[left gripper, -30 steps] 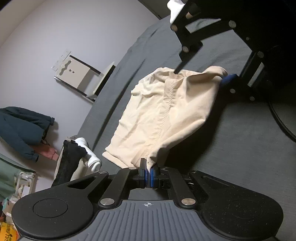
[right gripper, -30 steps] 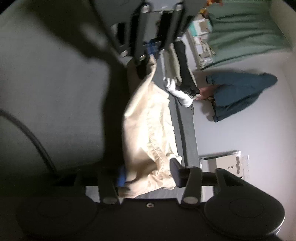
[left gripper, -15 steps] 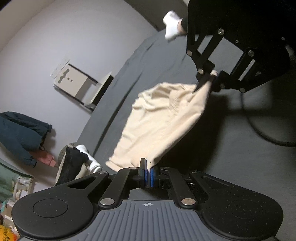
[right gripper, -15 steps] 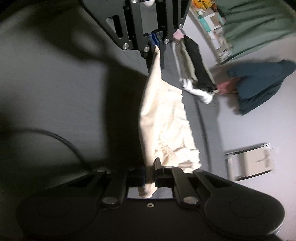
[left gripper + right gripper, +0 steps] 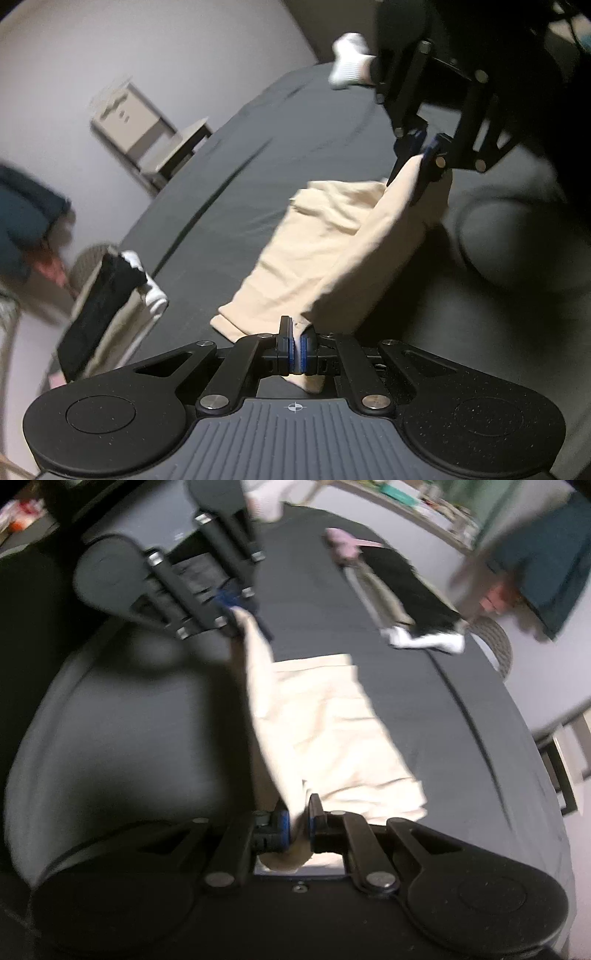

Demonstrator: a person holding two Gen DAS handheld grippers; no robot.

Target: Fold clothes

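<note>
Cream knit garment (image 5: 332, 240), soft and creased, spans dark grey bedding (image 5: 258, 155); left gripper (image 5: 294, 350) and right gripper (image 5: 297, 825) each clamp one edge.

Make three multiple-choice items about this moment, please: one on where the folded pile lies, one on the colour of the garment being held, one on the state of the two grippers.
1. Where does the pile of folded clothes lie?
A. at the edge of the dark bed cover
B. on the wall shelf
C. under the cream garment

2. What colour is the garment held by both grippers?
A. blue
B. cream
C. black

3. How are the left gripper and the right gripper now?
A. both open
B. only the left is shut
C. both shut on the garment

Answers:
1 A, the pile sits by the cover's border, apart from the garment.
2 B, the cloth is pale cream against the dark cover.
3 C, cloth is pinched between the pads in each wrist view.
</note>
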